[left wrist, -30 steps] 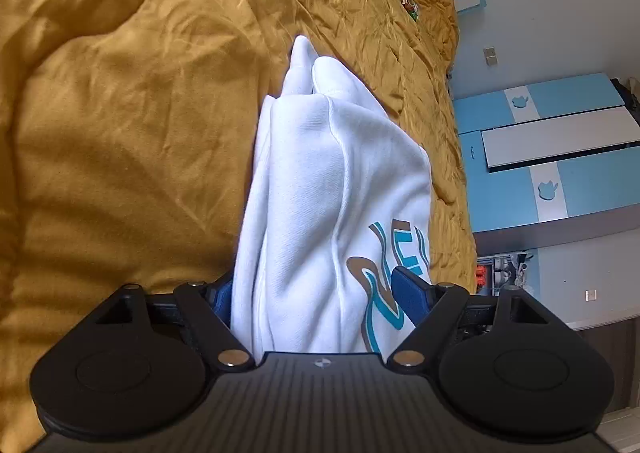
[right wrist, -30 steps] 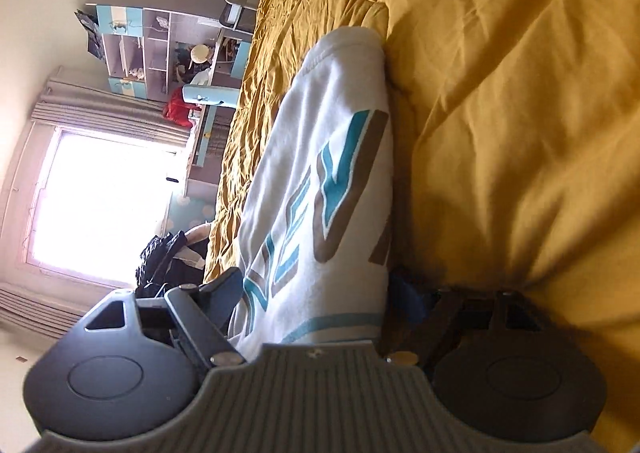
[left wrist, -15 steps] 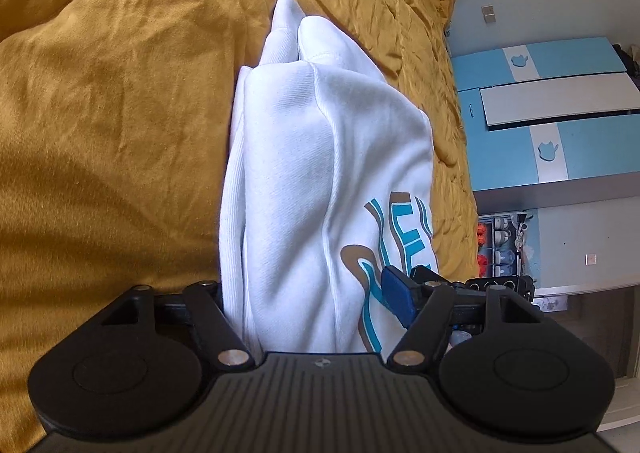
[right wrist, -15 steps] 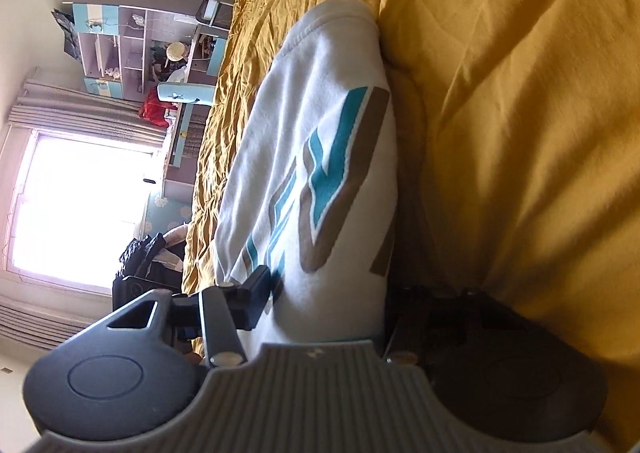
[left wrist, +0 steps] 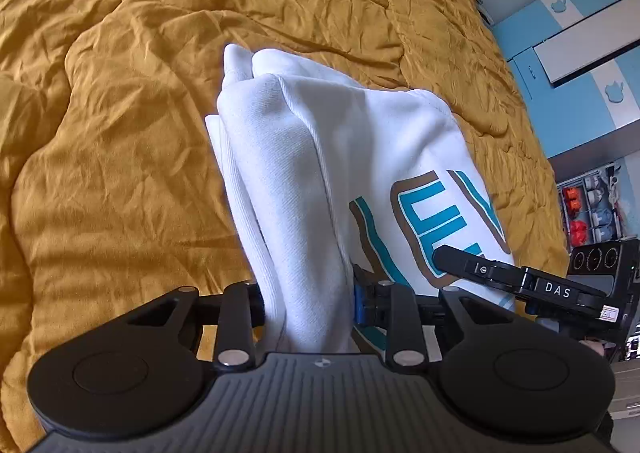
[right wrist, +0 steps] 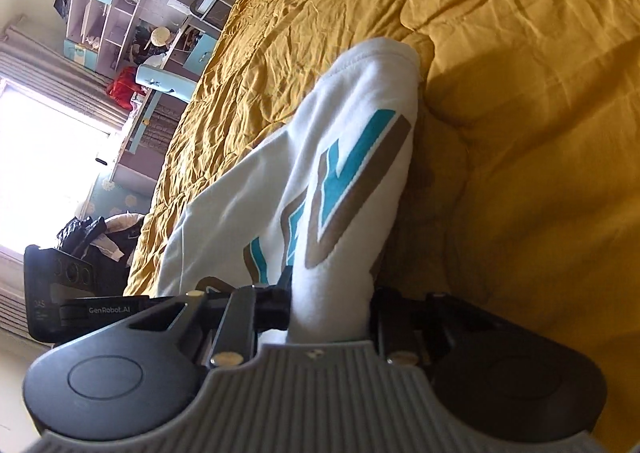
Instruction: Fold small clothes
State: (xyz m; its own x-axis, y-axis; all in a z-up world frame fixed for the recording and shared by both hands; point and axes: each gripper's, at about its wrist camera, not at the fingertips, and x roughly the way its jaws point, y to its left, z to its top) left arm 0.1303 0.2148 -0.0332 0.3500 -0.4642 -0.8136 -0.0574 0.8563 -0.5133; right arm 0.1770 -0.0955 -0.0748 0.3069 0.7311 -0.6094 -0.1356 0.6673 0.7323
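While its jaws are closing, the left gripper (left wrist: 308, 301) has a bunched edge of the white sweatshirt (left wrist: 328, 157) between its fingers, the cloth squeezed into a narrow fold right at the black body of the tool. Just to its right, the right gripper (right wrist: 330, 305) is also closing and pinches another part of the same edge, so the two tools sit close together on one garment; the right one's black arm shows beside the left one's view, touching the printed front. From these two grips the sweatshirt runs away across the bed, folded lengthwise, its teal and brown lettering (right wrist: 352, 173) facing up and its far end resting on the mustard yellow quilt (left wrist: 120, 113). Wrinkled quilt spreads all around it. Beyond the bed stand blue and white cupboards (left wrist: 580, 37) on one side, and on the other a shelf unit (right wrist: 120, 25) beside a bright curtained window (right wrist: 44, 157).
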